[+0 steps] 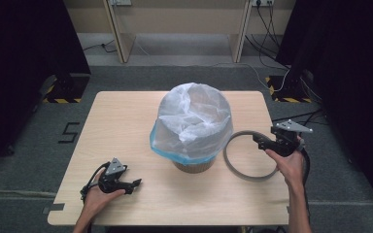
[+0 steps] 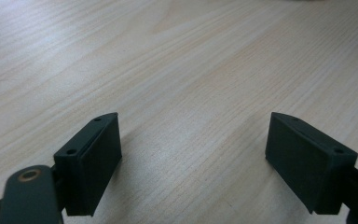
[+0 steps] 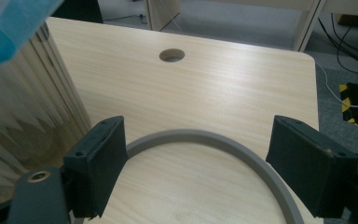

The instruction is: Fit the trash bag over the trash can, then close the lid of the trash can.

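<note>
- Two things mattered on the desk (image 1: 126,111): the lined bin (image 1: 194,126) standing near its middle and the grey ring (image 1: 245,170) lying flat just to its right.
- I judged the step to be fetching the ring, meant to slip over the bin's rim and pin the bag (image 1: 189,104) down.
- My right gripper (image 1: 262,141) hovered over the ring's far arc with its jaws spread wide, the band between them but not pinched.
- Next I would have needed to close on that band squarely, then lift it level.
- My left gripper (image 1: 135,183) rested low on the desk at the near left, jaws apart and holding nothing.
- Bag: translucent white, blue hem folded over the rim, puffed above it.
- Ring: thin, smooth, plain grey.
</note>
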A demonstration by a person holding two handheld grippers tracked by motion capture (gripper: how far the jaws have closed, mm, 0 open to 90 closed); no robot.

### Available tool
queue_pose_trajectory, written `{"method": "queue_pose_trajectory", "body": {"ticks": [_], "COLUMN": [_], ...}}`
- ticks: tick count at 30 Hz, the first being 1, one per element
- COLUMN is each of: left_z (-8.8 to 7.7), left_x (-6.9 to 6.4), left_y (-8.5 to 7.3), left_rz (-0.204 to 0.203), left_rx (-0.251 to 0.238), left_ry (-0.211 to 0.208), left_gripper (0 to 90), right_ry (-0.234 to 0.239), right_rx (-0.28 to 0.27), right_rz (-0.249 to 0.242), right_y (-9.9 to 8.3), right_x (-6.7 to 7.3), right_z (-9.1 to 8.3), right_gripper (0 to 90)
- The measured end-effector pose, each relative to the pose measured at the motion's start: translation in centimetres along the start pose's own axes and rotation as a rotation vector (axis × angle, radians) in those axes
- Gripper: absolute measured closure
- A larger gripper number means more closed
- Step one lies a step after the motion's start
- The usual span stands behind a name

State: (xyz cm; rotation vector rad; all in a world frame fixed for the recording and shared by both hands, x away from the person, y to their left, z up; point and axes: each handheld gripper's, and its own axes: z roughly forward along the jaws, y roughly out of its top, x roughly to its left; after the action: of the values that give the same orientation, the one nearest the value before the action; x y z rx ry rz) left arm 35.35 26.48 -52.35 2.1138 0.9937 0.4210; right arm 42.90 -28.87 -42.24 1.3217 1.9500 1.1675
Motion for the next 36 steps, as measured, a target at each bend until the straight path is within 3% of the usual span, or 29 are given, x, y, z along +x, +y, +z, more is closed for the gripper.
{"method": "queue_pose_trajectory", "body": {"ticks": [13,23,36], "left_z": [0.0,0.0,0.0], "left_x": [0.0,0.0,0.0], "left_y": [0.0,0.0,0.0], "left_rz": [0.000,0.000,0.000], "left_rx": [0.000,0.000,0.000], "left_ry": [0.000,0.000,0.000], "left_gripper": [17.2,17.2,17.2], "right_ry": [-0.024,-0.034,-0.118], "right_rx": [0.113,0.146,0.187], "right_rz": [0.018,0.034,0.064], "right_y": [-3.3,-4.6,-6.0], "right_x": [-1.2,-1.9,-3.8], "right_z": [1.6,1.6,1.5], "right_gripper": [24.1,25.8,31.2]}}
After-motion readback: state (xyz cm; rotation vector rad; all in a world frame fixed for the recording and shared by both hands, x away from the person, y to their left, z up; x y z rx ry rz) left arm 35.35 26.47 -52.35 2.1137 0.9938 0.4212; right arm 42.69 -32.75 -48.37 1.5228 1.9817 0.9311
